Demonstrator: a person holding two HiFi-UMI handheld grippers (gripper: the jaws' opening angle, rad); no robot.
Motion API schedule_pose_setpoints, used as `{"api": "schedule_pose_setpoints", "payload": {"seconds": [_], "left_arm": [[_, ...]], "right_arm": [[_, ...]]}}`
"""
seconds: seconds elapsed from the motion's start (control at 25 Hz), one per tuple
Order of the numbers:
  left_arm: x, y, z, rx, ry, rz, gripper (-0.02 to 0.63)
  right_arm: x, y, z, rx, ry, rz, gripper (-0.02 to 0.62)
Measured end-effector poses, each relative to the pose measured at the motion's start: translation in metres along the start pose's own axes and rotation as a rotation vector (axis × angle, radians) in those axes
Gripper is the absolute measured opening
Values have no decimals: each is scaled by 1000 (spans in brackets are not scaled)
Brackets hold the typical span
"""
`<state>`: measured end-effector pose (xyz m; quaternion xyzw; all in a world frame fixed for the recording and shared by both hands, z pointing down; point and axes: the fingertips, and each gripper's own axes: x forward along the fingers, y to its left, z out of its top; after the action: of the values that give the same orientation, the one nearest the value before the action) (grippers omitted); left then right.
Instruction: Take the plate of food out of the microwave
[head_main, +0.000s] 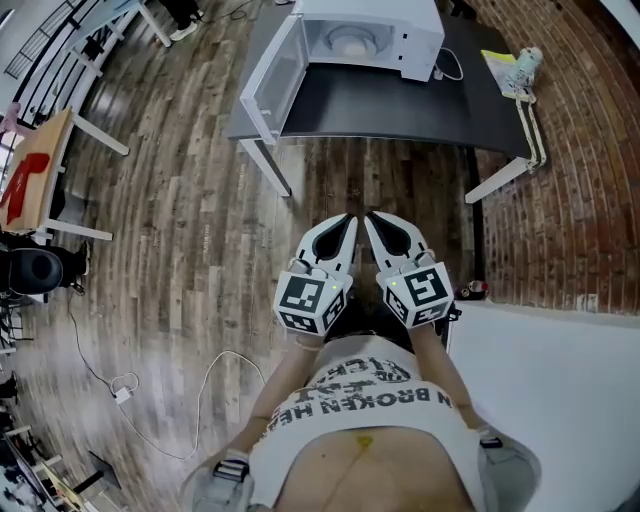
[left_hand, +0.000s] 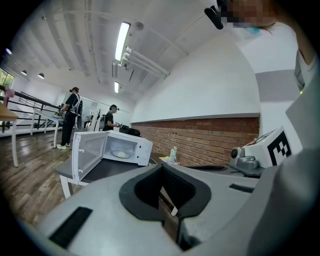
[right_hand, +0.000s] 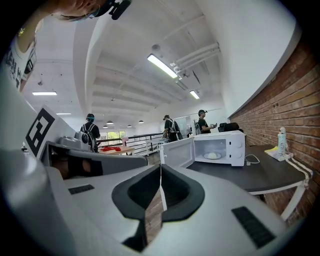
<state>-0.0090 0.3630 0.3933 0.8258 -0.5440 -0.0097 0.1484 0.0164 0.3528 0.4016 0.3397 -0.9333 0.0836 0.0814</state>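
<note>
Left gripper and right gripper both closed, empty; plate of food at 12 o'clock in open microwave, well apart.

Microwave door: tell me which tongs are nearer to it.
Left. The left tongs hang well short of the table, to the right of the door; the right tongs sit beside them, farther right.

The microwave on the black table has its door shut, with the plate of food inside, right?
Not quite. The door of the microwave is open, not shut. The right gripper view shows it swung wide to the side. The rest is right: the microwave stands on the black table, and the plate of food is inside it.
</note>
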Motion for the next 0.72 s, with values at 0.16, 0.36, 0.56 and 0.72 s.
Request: {"api": "schedule_pose_setpoints", "payload": {"seconds": [0.16,0.36,0.56,0.72], "left_arm": [[-1,10,1,18,10,2,8],[8,22,0,-16,6,19,8],[27,36,4,-52,0,34,7],[53,54,15,-52,-1,59,7]], "right_arm": [[13,5,0,-3,12,10,9],[28,-4,-1,0,29,22,9],[53,-18,6,-2,27,49,9],[79,-36,18,5,11,80,9]]}}
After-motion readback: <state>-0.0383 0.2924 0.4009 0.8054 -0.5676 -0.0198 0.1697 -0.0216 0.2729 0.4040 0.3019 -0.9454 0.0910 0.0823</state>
